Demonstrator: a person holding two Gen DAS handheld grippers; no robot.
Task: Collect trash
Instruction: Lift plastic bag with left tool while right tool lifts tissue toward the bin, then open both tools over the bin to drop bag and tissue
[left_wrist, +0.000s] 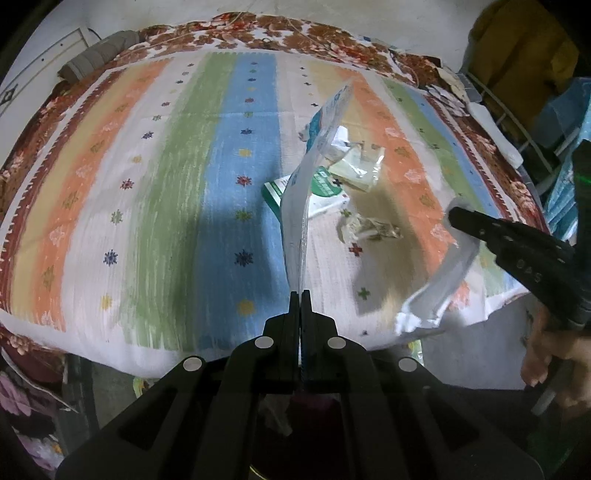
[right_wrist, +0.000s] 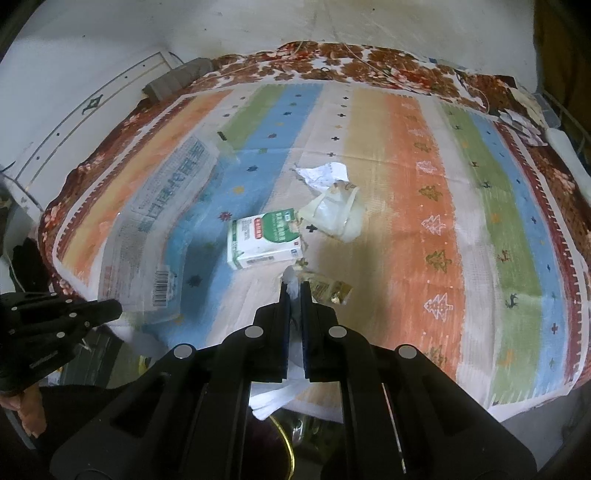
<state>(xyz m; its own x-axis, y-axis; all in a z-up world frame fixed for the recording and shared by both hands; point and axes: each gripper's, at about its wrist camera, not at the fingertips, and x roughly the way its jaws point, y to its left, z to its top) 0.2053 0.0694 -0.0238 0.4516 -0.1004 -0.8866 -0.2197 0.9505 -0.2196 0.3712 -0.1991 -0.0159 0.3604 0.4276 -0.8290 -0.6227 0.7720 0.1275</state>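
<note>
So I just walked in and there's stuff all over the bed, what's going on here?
A person is collecting trash off the bed with two hand-held grippers. Both are shut on one clear plastic bag: the left hand-held gripper pinches one edge, the right hand-held gripper another, holding it up over the bed's near edge. Still lying on the striped blanket are a green-and-white box, a crumpled paper, a pale plastic wrapper and a small gold wrapper.
</note>
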